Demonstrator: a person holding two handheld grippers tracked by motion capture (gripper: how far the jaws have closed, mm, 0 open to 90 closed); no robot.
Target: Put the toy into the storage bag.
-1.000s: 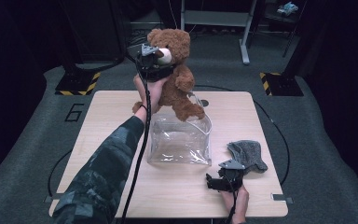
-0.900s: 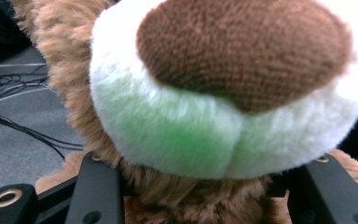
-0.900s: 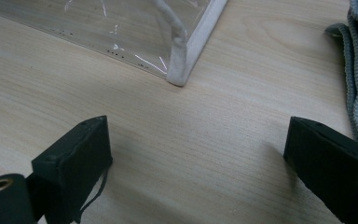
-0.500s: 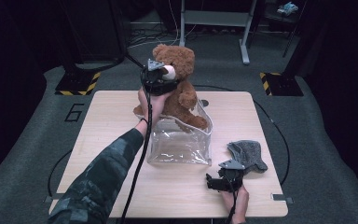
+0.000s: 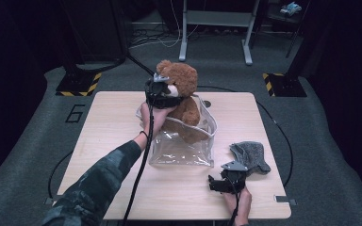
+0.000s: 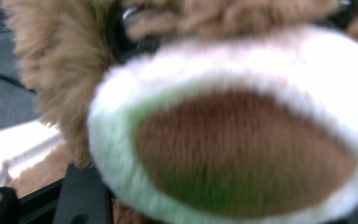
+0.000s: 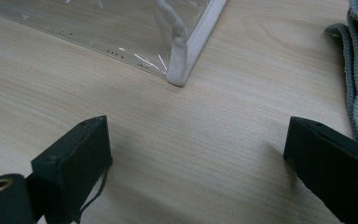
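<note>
Table point(image 7: 135, 121): bag corner point(image 7: 179, 74) close-up.

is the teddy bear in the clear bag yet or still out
Partly in: the teddy bear's legs sit inside the clear bag; its head and torso rise above the rim.

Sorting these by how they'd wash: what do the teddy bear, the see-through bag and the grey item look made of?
Teddy bear: brown plush, fuzzy pile. See-through bag: clear glossy plastic, probably vinyl, with glints and white fabric-like edging. Grey item: soft matte textile, seemingly knitted or fleecy, with ribbed edges in the right gripper view.
</note>
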